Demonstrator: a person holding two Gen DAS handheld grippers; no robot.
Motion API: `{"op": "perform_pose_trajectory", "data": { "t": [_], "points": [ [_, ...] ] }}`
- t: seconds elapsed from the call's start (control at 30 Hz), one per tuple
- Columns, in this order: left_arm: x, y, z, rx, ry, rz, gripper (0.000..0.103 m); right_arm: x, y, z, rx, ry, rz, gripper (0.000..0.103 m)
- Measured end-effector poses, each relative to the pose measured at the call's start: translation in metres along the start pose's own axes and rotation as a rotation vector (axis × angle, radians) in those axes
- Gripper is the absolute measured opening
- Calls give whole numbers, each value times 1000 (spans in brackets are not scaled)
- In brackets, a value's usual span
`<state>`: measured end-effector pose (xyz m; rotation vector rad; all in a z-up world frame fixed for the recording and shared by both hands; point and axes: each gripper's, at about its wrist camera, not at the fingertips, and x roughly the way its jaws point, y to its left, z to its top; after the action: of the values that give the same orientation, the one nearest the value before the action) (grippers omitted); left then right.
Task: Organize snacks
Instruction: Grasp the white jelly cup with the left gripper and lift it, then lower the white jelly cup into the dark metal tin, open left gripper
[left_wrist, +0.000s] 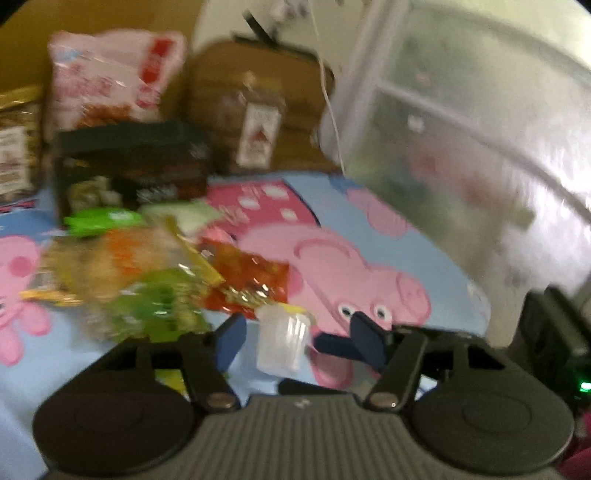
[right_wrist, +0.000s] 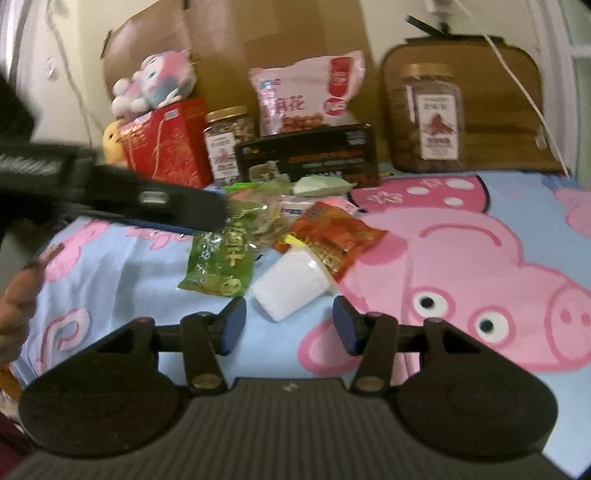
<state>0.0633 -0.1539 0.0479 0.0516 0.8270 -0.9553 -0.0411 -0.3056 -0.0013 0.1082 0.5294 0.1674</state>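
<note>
At the far left, a person's hand (right_wrist: 16, 291) at the edge of the right wrist view. Next to it, left gripper (left_wrist: 297, 328), fingers spread and pinching nothing, hanging above the left side of a loose snack pile and angled down at it.

In the pile, left to right: green packet (right_wrist: 218, 262), small clear plastic cup (right_wrist: 291, 288) with a yellow lid, red packet (right_wrist: 332, 240). Cup touching the near edge of the red packet and just beside the green one, lying at the near tip of the pile on a pig-print cloth (right_wrist: 461, 266). Seemingly tipped, long axis running from near left to far right; too blurred to say for sure.

Right gripper (right_wrist: 289, 314) directly on the near side of the cup, fingers spread with nothing between them, the cup just ahead of the gap and roughly centred on it. By the look of it, the nearer of the two, needing only a short push forward.

Behind the pile, a back row closing off the far side: red box (right_wrist: 166, 147), black box (right_wrist: 306, 155), tall jar (right_wrist: 432, 118). To the right of the cup, bare cloth and plenty of open room, then a frosted drawer unit (left_wrist: 461, 147) at the far right.
</note>
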Motion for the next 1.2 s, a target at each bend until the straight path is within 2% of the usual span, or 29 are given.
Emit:
{"op": "perform_pose_trajectory", "data": {
  "t": [0.13,0.27,0.33,0.43,0.53,0.67,0.83,0.97,1.07,1.2],
  "points": [
    [44,0,12,1,113,30,52,9,0,4,-24,19,4,50],
    [56,10,14,-53,114,30,41,18,-2,6,-41,28,4,48],
    [46,7,16,-62,86,42,41,19,-2,10,-36,27,22,45],
    [11,-5,26,-19,-22,67,40,15,0,28,-59,-31,46,45],
    [-3,2,60,-15,-101,93,41,19,7,61,-136,-115,44,45],
    [1,39,109,-68,-166,117,41,51,2,110,-172,-184,55,46],
    [38,100,157,-205,-157,142,40,118,-13,155,-156,-164,58,45],
    [65,135,169,-269,-142,152,40,160,-13,169,-179,-129,28,45],
    [72,147,166,-288,-157,199,43,178,-18,173,-161,-98,26,46],
    [36,143,145,-287,-229,165,43,161,-25,167,-121,-110,44,46]
  ]
}}
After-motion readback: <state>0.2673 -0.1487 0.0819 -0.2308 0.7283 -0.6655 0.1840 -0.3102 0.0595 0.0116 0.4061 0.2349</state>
